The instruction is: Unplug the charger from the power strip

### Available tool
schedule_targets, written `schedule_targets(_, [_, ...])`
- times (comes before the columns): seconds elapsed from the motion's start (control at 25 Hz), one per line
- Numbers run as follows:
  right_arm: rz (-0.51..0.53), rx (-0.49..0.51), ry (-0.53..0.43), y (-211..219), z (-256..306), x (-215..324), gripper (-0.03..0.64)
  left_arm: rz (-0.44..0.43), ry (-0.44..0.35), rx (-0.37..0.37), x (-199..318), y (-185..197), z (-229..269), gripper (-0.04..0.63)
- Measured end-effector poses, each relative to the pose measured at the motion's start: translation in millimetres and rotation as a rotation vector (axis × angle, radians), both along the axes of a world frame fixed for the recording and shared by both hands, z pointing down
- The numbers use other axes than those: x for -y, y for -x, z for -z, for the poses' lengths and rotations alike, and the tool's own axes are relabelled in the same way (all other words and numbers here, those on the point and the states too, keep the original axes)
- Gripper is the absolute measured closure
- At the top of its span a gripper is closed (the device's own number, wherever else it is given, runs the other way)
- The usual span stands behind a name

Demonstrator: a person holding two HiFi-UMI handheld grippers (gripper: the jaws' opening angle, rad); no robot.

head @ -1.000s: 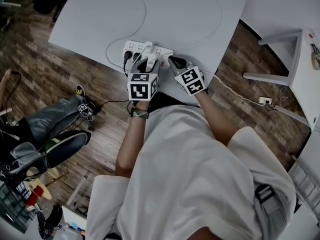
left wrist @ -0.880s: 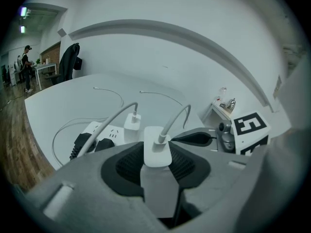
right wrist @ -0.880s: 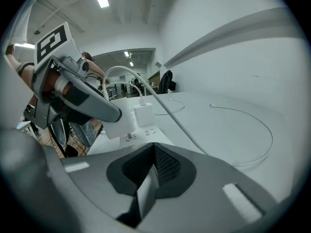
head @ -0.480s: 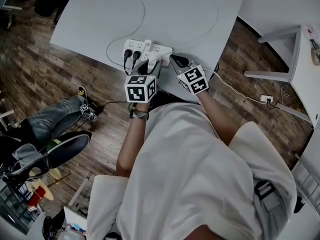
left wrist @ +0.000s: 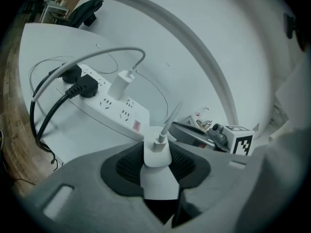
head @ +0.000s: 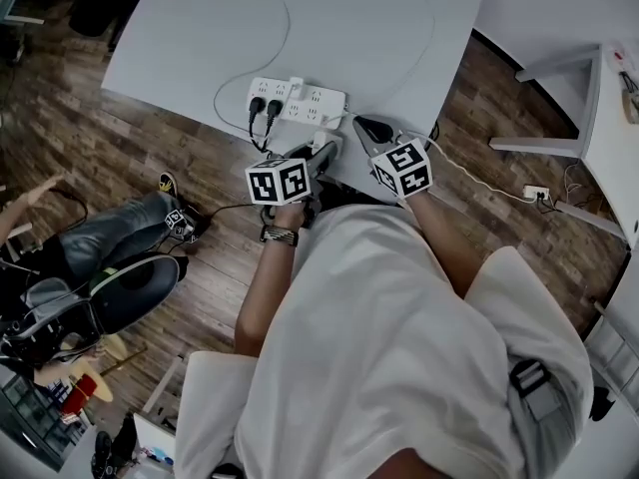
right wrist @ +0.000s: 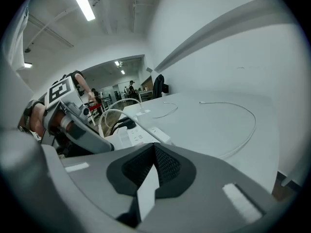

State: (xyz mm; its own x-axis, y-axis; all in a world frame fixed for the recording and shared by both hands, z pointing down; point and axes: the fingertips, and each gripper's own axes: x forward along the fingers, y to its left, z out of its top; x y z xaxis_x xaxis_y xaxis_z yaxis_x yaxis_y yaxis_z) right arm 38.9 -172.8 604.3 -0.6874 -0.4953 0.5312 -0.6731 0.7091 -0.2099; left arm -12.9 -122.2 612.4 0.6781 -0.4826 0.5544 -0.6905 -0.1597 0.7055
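A white power strip [head: 297, 102] lies near the front edge of the white table [head: 379, 28]. Two black plugs [left wrist: 77, 80] and one white charger [left wrist: 120, 84] sit in it. My left gripper [left wrist: 156, 165] is shut on another white charger [left wrist: 156, 176], held clear of the strip at the table's near edge. Its white cable [left wrist: 170, 121] runs up and away from the jaws. In the head view, that gripper [head: 321, 150] sits just below the strip. My right gripper [head: 361, 125] hovers to the right of the strip, jaws together and holding nothing [right wrist: 153, 152].
Two loose white cables [head: 285, 13] [head: 431, 28] curl across the tabletop. A black cord [head: 225, 205] drops from the strip to the wood floor. A seated person's legs [head: 110, 238] are at the left. A white frame [head: 589, 108] and a floor socket [head: 534, 194] stand at the right.
My left gripper has drawn back from the strip toward the table's near edge with the white charger in its jaws. My right gripper has shifted right, away from the strip.
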Motion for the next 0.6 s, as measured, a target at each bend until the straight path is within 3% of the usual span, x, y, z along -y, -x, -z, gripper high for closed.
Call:
schedule_targets(0.44, [0.016,-0.006,0.014,12.2,-3.9,2.3,0.615,0.065,0.007,-0.029,8.9,9.3,-11.4,0.449])
schedule_targets(0.6, [0.026,-0.011,0.021,14.4,-6.0,1.3,0.615,0.045,-0.002,0.055,9.2,12.9,-18.9,0.426])
